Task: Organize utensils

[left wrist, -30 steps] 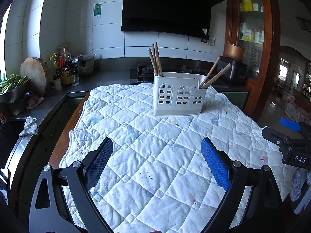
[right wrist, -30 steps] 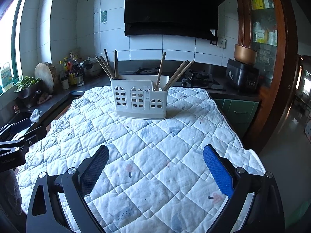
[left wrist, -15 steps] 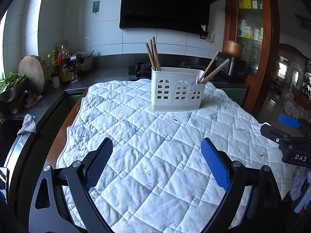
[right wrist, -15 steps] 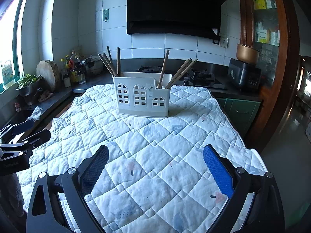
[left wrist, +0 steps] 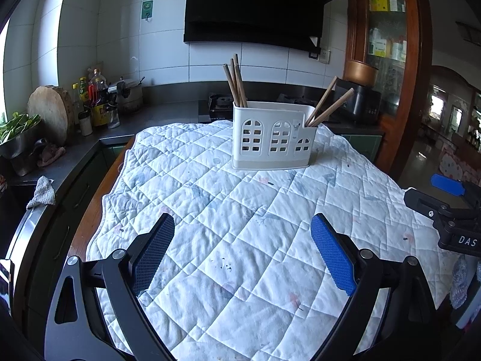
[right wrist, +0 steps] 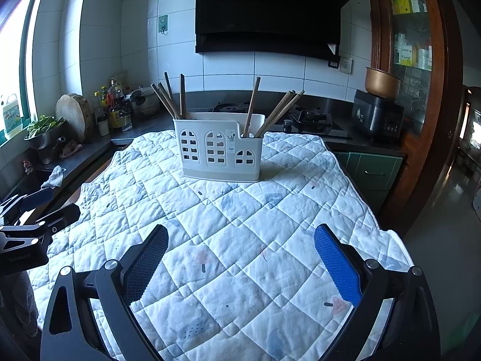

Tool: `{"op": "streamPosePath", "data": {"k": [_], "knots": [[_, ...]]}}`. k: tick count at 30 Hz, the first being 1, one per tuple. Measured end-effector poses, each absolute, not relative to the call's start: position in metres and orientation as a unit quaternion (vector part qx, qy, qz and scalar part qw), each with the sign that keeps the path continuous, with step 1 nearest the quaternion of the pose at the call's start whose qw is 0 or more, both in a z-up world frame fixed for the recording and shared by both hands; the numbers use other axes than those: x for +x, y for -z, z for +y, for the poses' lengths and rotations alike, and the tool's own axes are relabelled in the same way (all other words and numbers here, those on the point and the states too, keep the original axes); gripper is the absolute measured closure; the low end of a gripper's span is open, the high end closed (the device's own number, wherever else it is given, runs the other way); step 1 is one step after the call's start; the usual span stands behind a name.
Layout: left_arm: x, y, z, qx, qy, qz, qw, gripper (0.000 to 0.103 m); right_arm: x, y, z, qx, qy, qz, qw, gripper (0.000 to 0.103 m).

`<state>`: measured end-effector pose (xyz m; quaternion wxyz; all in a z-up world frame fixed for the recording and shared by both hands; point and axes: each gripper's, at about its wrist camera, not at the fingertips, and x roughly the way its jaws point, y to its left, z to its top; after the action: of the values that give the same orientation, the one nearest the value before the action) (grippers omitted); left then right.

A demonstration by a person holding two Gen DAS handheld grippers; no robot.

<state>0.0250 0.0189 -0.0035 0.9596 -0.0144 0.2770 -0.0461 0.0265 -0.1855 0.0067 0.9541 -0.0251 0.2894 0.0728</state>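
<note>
White utensil holder [left wrist: 273,138] with arched cutouts is sitting upright on the quilted cloth [left wrist: 240,225], wooden chopsticks [left wrist: 236,81] leaning in its end compartments. Left gripper [left wrist: 242,254] and right gripper [right wrist: 240,264] are hovering near of the holder, fingers spread wide, holding nothing. Bottles [left wrist: 96,99] and a cutting board [left wrist: 51,114] are standing left of the holder; nothing is blocking the holder.

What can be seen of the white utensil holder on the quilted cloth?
The utensil holder is a white, plastic-looking rectangular caddy with arched, window-shaped cutouts on its front and a stepped top edge, lower at its right end. It stands upright on the quilted cloth, toward the far side of the table. Brown wooden chopsticks lean out of its left end, and more rise from its right end. Nothing else touches it; both grippers are well short of it, jaws open.
</note>
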Motion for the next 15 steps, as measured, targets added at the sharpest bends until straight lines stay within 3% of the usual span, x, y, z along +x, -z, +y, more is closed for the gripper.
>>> {"op": "streamPosePath", "data": {"k": [15], "knots": [[0.0279,0.0069,0.0142,-0.009,0.047,0.283,0.958,0.012,0.0271,-0.0057,-0.1857,-0.024,-0.074,0.292,0.953,0.009]]}}
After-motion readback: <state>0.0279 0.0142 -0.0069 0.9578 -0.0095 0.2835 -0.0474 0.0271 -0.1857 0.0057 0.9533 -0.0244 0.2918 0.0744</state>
